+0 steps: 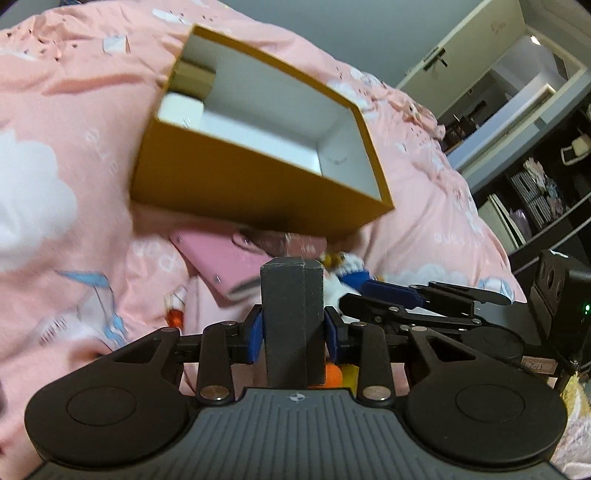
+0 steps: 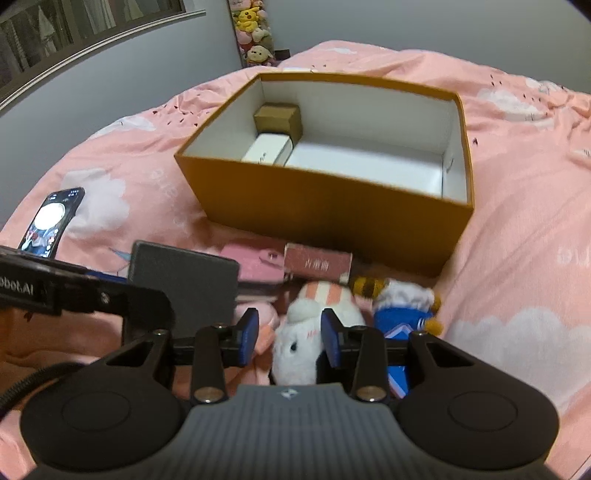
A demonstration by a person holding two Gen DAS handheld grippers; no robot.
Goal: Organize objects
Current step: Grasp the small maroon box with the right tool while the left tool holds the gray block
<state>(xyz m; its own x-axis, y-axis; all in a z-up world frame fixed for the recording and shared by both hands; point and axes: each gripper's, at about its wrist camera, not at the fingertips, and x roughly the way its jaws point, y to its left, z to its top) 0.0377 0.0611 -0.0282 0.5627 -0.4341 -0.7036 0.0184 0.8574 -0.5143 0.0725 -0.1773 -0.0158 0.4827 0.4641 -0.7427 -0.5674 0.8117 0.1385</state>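
My left gripper [image 1: 293, 326] is shut on a dark grey box [image 1: 291, 314] and holds it upright above the bed; the box also shows in the right wrist view [image 2: 184, 288]. An open orange box [image 1: 258, 181] with a white inside lies ahead on the pink duvet; in the right wrist view [image 2: 332, 206] it holds a small brown box [image 2: 277, 117] and a white box [image 2: 267, 147] in its far left corner. My right gripper [image 2: 290, 332] is open around a white plush toy [image 2: 314, 332], whether it touches I cannot tell. A blue-clad plush [image 2: 402, 310], a pink booklet [image 2: 255, 264] and a reddish-brown carton [image 2: 317, 266] lie nearby.
A phone [image 2: 50, 223] with its screen lit lies on the duvet [image 2: 517, 221] at the left. Plush toys [image 2: 253, 29] stand by the grey wall behind the bed. Shelves [image 1: 535, 192] and a door [image 1: 461, 48] are to the right in the left wrist view.
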